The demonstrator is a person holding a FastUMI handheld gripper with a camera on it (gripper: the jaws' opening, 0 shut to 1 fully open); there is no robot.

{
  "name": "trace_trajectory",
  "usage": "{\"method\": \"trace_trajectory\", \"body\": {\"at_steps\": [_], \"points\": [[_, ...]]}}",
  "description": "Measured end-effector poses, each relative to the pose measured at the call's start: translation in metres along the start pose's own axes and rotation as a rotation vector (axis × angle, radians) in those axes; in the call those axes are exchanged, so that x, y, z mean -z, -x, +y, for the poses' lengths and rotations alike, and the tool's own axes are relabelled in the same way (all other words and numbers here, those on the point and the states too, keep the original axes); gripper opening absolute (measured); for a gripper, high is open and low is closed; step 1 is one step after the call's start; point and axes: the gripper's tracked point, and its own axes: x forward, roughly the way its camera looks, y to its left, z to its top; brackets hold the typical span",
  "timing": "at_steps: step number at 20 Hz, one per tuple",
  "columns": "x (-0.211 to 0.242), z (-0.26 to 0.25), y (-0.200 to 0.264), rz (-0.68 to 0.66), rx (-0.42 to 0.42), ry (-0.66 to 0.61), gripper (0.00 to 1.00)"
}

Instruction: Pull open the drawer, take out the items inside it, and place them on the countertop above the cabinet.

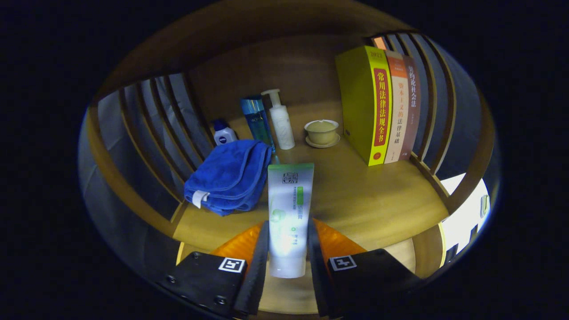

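A white tube with a green band stands between my two fingers, its flat end pointing away from me over the wooden countertop. My gripper is shut on the tube, both fingers pressing its sides near the cap end. A folded blue towel lies on the countertop just left of the tube's far end. I cannot tell whether the tube touches the wood or hangs slightly above it.
Beyond the towel stand a small blue-capped bottle, a tall blue bottle and a white pump bottle. A lidded tea bowl on a saucer sits mid-back. Upright books stand right. Wooden slat railings enclose both sides.
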Motion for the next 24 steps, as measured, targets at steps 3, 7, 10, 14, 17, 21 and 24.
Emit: {"method": "trace_trajectory", "body": {"at_steps": [3,7,10,14,17,21,24], "points": [[0.003,-0.006,-0.02,0.033,0.015,0.002,0.55],[0.005,-0.009,-0.033,0.045,0.026,0.005,0.55],[0.012,-0.007,-0.038,0.074,0.015,-0.007,0.55],[0.01,-0.008,-0.04,0.063,0.017,-0.006,0.57],[0.008,-0.004,-0.038,0.053,-0.002,-0.011,0.61],[0.007,-0.004,-0.034,0.041,-0.006,-0.027,0.68],[0.0,-0.002,-0.019,-0.002,-0.027,-0.047,0.73]]}}
